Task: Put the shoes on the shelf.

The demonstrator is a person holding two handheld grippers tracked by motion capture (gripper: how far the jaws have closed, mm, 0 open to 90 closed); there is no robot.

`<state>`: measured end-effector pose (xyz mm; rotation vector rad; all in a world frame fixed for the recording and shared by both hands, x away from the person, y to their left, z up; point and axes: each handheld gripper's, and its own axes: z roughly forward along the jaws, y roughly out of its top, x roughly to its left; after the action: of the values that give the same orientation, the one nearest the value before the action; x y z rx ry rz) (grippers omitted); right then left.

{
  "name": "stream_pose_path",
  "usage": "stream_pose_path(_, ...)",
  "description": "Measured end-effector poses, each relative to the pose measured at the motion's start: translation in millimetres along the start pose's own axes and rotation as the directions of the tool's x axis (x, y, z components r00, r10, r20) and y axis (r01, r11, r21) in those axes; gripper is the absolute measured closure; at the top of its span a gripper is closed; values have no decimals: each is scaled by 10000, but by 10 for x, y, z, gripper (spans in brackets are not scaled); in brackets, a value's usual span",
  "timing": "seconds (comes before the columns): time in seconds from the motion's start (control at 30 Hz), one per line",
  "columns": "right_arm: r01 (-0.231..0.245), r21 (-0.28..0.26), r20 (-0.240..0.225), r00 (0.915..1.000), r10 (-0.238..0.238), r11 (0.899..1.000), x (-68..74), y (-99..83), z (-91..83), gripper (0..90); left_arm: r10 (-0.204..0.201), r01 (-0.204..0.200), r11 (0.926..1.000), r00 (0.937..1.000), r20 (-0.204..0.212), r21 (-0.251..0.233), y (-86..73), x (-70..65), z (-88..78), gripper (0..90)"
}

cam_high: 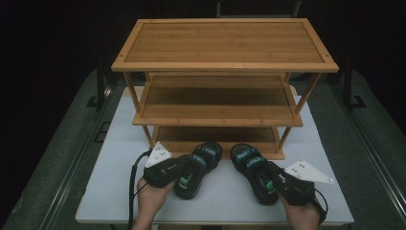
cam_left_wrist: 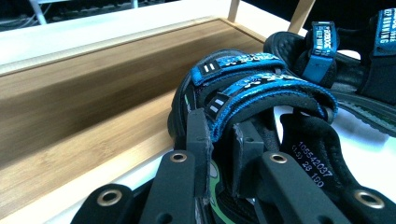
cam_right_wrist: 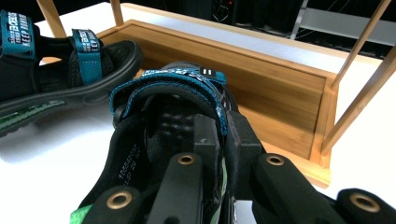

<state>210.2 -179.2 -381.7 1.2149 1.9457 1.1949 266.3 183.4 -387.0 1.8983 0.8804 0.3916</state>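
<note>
- Nearest the lens, two hands at the table's front edge, each with a gripper
- Left gripper (cam_high: 184, 168) clamped on the side wall of the left sandal (cam_high: 197, 168), one jaw inside the shoe, one outside, just under the blue straps (cam_left_wrist: 261, 88)
- Right gripper (cam_high: 273, 178) clamped the same way on the right sandal (cam_high: 251, 170), jaws pinching its side beneath the teal strap (cam_right_wrist: 168, 86)
- Both sandals flat on the white tabletop (cam_high: 225, 196), toes toward the bamboo rack (cam_high: 222, 45), heels toward the hands, a small gap between the pair
- Rack right ahead, three tiers, lowest shelf (cam_high: 215, 136) bare and just beyond the toes
- Raised front lip (cam_right_wrist: 289, 140) of that bottom shelf and the slanted legs (cam_right_wrist: 359, 98) standing between shoes and shelf
- Dark surroundings behind, grey floor at either side
</note>
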Motion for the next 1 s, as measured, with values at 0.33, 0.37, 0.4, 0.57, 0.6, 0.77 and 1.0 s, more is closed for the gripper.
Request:
stream_pose_path(0.33, -100, -255, 160, 9998, 104, 9996, 71, 46, 137, 837, 30, -29, 10000, 9992, -395, 25, 49, -57, 154, 804)
stream_pose_path(0.37, -121, -298, 172, 9998, 126, 9995, 77, 51, 156, 837, 43, -42, 10000, 9992, -406, 24, 53, -61, 160, 804)
stream_pose_path(0.4, -143, -312, 179, 9997, 148, 9994, 79, 52, 162, 837, 33, -34, 10000, 9989, -460, -21, 59, -71, 173, 804)
stream_pose_path(0.57, -179, -383, 291, 9994, 190, 9991, 98, 77, 205, 837, 73, -77, 10000, 9977, -668, -60, 93, -88, 212, 804)
stream_pose_path(0.6, -184, -400, 306, 9993, 196, 9990, 95, 80, 212, 836, 55, -61, 9999, 9977, -679, -83, 95, -88, 215, 804)
stream_pose_path(0.77, -283, -477, 370, 9989, 301, 9985, 104, 91, 251, 836, -94, 77, 9997, 9968, -789, -218, 102, -101, 244, 803)
stream_pose_path(1.0, -320, -500, 428, 9985, 341, 9982, 151, 111, 326, 836, -281, 241, 9989, 9942, -1042, -393, 109, -100, 271, 802)
